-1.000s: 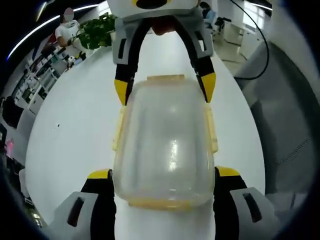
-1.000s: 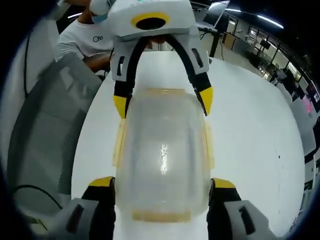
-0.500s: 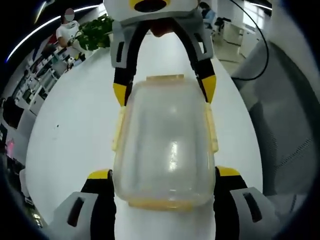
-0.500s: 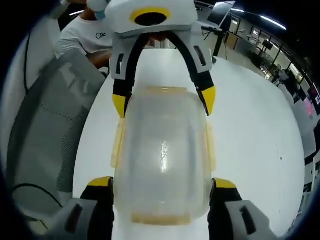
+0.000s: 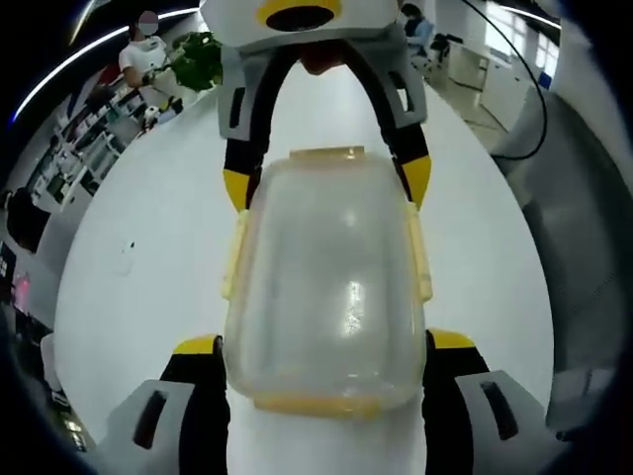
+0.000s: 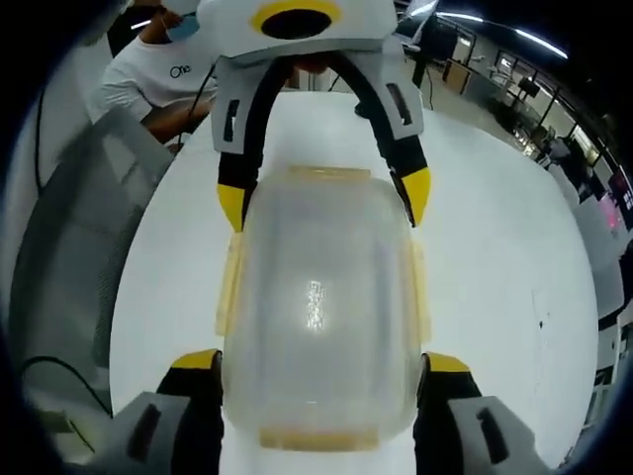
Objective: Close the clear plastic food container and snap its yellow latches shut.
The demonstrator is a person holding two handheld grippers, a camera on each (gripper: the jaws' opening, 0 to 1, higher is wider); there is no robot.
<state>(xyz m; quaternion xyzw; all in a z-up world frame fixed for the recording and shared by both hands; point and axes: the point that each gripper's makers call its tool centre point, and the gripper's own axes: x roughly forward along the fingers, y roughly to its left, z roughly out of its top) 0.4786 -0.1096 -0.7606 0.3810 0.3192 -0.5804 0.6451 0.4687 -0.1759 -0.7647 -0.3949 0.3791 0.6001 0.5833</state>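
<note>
The container [image 5: 328,282] sits on the white worktop [image 5: 138,267] with its clear lid on, held between the two grippers, one at each short end. In the left gripper view, the left gripper [image 5: 326,348] has its jaws spread wide, their yellow tips against the two near corners of the container; the right gripper [image 5: 324,186] faces it from the far end, its yellow-tipped jaws likewise set apart and touching the far corners. The right gripper view gives the mirror of this: the right gripper's [image 6: 318,362] jaws flank the near end of the container [image 6: 318,297], and the left gripper [image 6: 324,198] meets the far end.

The yellow latches [image 5: 419,252] along the long sides lie flat against the walls (whether they are clicked home I cannot tell), and the end latches [image 5: 326,155] stand out slightly from the rim.

A grey mesh chair [image 6: 69,257] stands beside the worktop [image 6: 495,257]. A person in a white shirt [image 6: 148,79] is at its far end in the right gripper view, and a potted plant [image 5: 198,59] and another person [image 5: 143,59] stand beyond it in the left gripper view
</note>
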